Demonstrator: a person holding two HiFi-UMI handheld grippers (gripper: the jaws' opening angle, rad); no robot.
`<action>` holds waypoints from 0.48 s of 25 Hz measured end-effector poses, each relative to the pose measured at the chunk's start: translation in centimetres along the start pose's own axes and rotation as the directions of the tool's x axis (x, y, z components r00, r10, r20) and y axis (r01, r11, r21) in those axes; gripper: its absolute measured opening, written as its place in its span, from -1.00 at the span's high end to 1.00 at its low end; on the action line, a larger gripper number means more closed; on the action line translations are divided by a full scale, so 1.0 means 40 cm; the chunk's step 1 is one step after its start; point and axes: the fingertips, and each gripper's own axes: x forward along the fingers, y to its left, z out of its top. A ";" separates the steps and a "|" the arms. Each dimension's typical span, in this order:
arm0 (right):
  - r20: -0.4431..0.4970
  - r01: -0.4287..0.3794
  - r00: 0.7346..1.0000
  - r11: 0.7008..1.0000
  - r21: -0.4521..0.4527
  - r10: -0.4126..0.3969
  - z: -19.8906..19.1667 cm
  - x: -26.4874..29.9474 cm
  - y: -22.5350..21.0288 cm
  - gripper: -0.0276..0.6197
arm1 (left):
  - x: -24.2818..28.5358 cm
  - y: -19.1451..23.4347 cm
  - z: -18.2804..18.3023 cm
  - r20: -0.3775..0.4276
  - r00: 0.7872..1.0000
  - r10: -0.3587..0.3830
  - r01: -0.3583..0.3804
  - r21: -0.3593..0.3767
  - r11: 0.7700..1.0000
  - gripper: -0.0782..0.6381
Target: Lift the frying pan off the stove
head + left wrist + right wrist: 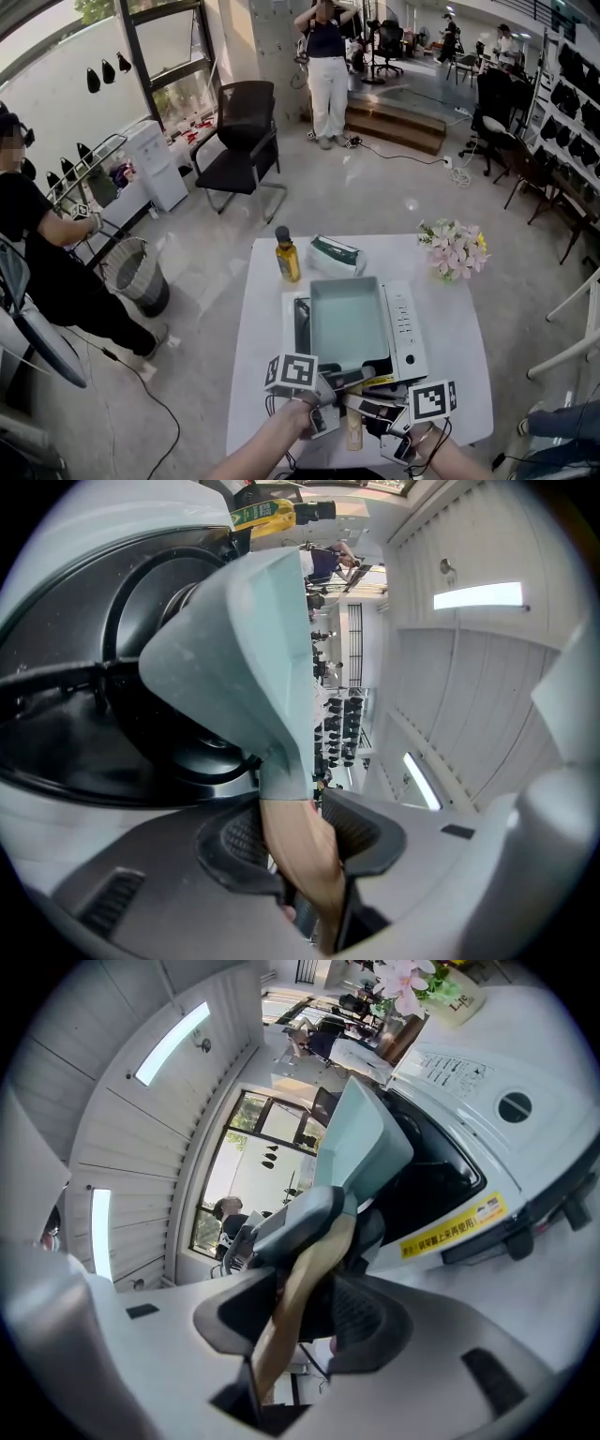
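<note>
Wood shows between the jaws of both my tongs: it is the handle (pixel 354 429) of the frying pan (pixel 349 323). In the head view the pale green, square pan lies over the white stove (pixel 405 333) in the middle of the white table (pixel 255 356). Its handle points toward the bottom edge of the frame. I cannot tell whether the pan rests on the burner or hangs just clear of it.

My left tongs (pixel 347 380) come in from the lower left. In the left gripper view the left tongs (pixel 300 832) are clamped on the handle (pixel 302 855), with both ribbed pads pressed against the wood just below the grey collar. The pan (pixel 244 649) rises toward the upper middle of that frame, and the black burner of the stove (pixel 112 724) lies at the left.

My right tongs (pixel 364 410) come in from the lower right, further down the handle. In the right gripper view the right tongs (pixel 314 1309) stand apart around the handle (pixel 298 1293). The wood runs slantwise between the pads, and a strip of ribbed pad shows bare beside it. The pan (pixel 367 1138) and stove (pixel 469 1101) fill the upper right.

At the far edge of the table stand an oil bottle (pixel 287 255), a green and white pouch (pixel 336 255) and a bunch of flowers (pixel 455 248).
</note>
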 end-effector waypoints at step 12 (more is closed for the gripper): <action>0.012 -0.002 1.000 1.000 -0.003 0.002 0.006 -0.004 -0.001 0.39 | 0.003 -0.002 0.005 0.020 1.000 0.012 -0.012 0.020 1.000 0.37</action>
